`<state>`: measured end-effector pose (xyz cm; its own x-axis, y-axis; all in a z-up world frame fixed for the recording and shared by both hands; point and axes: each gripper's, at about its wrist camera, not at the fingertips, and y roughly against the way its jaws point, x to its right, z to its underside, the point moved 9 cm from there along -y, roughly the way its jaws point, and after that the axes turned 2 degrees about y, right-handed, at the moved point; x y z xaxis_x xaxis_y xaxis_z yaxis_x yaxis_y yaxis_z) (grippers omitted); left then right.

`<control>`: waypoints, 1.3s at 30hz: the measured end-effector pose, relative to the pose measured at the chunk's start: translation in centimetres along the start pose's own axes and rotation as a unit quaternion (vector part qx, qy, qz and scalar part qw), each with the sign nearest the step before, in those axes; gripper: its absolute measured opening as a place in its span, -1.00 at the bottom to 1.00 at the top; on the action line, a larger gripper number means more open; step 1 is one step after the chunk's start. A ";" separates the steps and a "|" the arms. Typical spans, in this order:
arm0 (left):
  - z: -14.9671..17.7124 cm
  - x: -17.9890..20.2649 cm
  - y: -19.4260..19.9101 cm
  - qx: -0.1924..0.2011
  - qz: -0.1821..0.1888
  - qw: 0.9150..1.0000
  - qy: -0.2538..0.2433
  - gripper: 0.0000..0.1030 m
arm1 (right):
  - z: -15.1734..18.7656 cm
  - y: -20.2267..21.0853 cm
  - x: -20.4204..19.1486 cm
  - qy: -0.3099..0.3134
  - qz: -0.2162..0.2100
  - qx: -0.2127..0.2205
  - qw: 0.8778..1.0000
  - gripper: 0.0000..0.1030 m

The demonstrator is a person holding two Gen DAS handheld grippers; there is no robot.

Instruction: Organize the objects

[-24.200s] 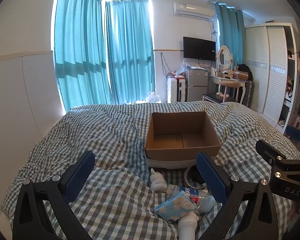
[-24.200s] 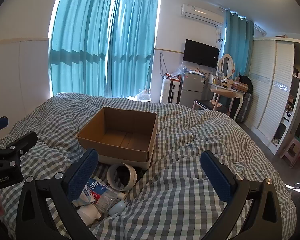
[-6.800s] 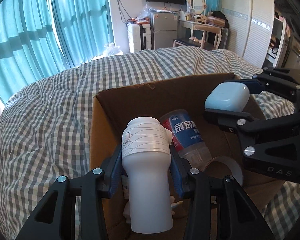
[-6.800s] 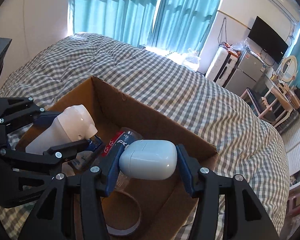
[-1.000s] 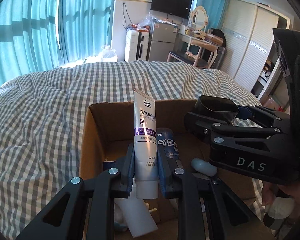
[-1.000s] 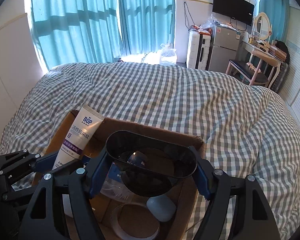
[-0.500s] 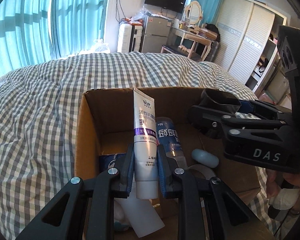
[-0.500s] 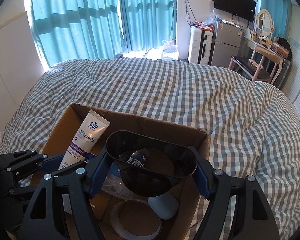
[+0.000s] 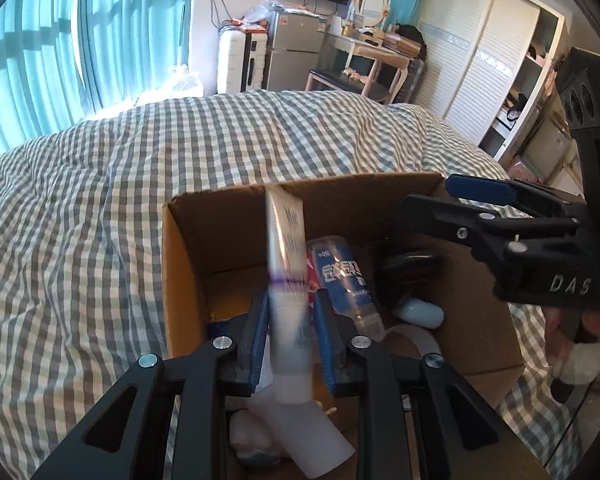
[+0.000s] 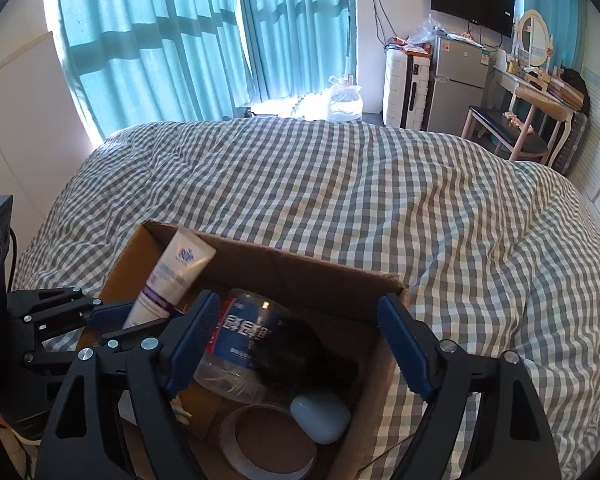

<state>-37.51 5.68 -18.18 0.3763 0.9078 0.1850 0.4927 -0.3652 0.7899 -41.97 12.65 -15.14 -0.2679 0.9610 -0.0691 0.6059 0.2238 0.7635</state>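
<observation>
A cardboard box (image 9: 180, 264) (image 10: 300, 268) sits on the checked bed. My left gripper (image 9: 288, 320) is over it, its fingers spread a little off a white toothpaste tube (image 9: 286, 276) (image 10: 172, 276) that blurs between them. My right gripper (image 10: 300, 336) is open and empty above the box; it also shows in the left wrist view (image 9: 452, 200). A dark cup (image 10: 300, 356) (image 9: 408, 268) blurs below it inside the box. The box also holds a plastic bottle (image 10: 240, 344), a pale blue case (image 10: 320, 418), a tape roll (image 10: 268, 444) and a white bottle (image 9: 304, 436).
The grey checked duvet (image 10: 340, 200) spreads all around the box. Teal curtains (image 10: 180, 40) hang behind the bed. A fridge (image 10: 456, 84), a suitcase (image 10: 404, 88), a dressing table (image 10: 540, 100) and a white wardrobe (image 9: 480, 72) stand past the bed's far end.
My right gripper has opened and the dark cup has dropped out of it into the box. My left gripper's fingers have loosened on the toothpaste tube, which now blurs.
</observation>
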 end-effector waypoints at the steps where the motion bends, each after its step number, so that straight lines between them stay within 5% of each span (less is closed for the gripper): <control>1: -0.1 -0.2 0.0 0.001 -0.001 1.000 0.002 -0.39 | -0.2 0.0 0.1 0.000 -0.006 0.000 1.000 0.60; 9: -1.1 -0.9 1.5 0.026 0.024 0.999 0.013 0.52 | -1.0 0.4 1.2 0.028 0.016 0.014 0.999 0.63; 12: -1.7 -1.4 2.7 0.043 0.018 0.999 0.028 0.66 | -1.1 1.0 1.6 0.020 0.020 0.027 0.999 0.66; 23: -3.7 -0.8 8.0 0.096 -0.024 0.995 0.032 0.82 | -2.9 7.2 0.2 0.027 0.057 0.084 0.995 0.76; 39: -3.8 2.4 20.2 0.195 -0.097 0.976 -0.002 0.95 | -2.5 21.7 -0.7 0.022 0.090 0.178 0.980 0.95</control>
<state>-29.62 1.23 0.43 0.2498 0.9669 0.0516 0.8159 -0.2389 0.5265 -30.53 16.38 3.09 -0.1601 0.9840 0.0786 0.8672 0.1022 0.4874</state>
